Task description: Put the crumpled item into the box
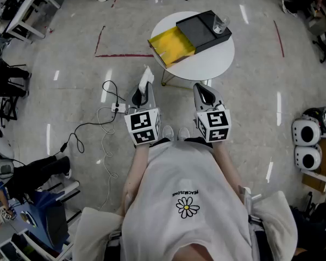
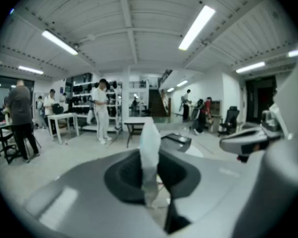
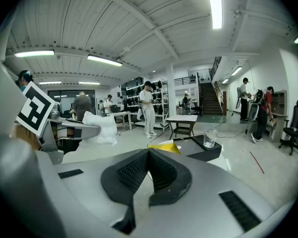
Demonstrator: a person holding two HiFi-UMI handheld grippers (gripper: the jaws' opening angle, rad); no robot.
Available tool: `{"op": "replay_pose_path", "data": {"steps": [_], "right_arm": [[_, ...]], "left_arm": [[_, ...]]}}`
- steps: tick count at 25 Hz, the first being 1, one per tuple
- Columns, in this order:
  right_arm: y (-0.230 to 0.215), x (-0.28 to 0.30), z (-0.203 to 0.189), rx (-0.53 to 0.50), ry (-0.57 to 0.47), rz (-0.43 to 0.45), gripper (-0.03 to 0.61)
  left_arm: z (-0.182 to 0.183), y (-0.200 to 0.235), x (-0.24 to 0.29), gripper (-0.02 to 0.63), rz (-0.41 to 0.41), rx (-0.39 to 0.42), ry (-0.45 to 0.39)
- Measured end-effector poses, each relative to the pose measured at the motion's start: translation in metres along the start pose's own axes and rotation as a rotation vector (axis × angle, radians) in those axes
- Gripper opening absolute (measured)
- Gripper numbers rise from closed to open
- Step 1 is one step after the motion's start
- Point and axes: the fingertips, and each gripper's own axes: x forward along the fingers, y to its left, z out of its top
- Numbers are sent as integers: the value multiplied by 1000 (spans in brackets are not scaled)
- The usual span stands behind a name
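A white crumpled item (image 1: pixel 146 76) sticks up from the tips of my left gripper (image 1: pixel 143 90), which is shut on it. In the left gripper view the crumpled item (image 2: pixel 150 150) stands pinched between the dark pads. My right gripper (image 1: pixel 202 90) is beside it, shut and holding nothing; its pads (image 3: pixel 161 170) meet at the tip. Ahead, on a round white table (image 1: pixel 220 58), lies a black box (image 1: pixel 204 30) with a yellow inner tray (image 1: pixel 173 47) slid out toward me. Both grippers hover over the floor, short of the table's near edge.
A clear glass (image 1: pixel 220 23) stands on the box's far end. White and black cables (image 1: pixel 106 121) trail on the floor at left. Red tape lines (image 1: pixel 122 55) mark the floor. Two white helmets (image 1: pixel 307 143) sit at right. Several people stand far off in the room.
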Motion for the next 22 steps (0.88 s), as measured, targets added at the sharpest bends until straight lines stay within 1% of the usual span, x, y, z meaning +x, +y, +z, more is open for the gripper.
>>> {"op": "replay_pose_path", "data": {"steps": [5, 10, 13, 17, 22], "right_arm": [[-7, 2, 0, -10, 3, 8, 0], [-10, 5, -9, -3, 14, 32, 0], [-13, 6, -12, -14, 11, 41, 0], [-20, 0, -8, 18, -18, 38, 0], [-29, 16, -5, 25, -15, 49, 0]], "left_arm": [[2, -7, 6, 48, -7, -2, -3], [-2, -9, 7, 48, -10, -9, -7], [-6, -9, 8, 48, 1, -17, -15], [-7, -7, 6, 48, 10, -48, -21], [1, -4, 30, 48, -5, -53, -30]]}}
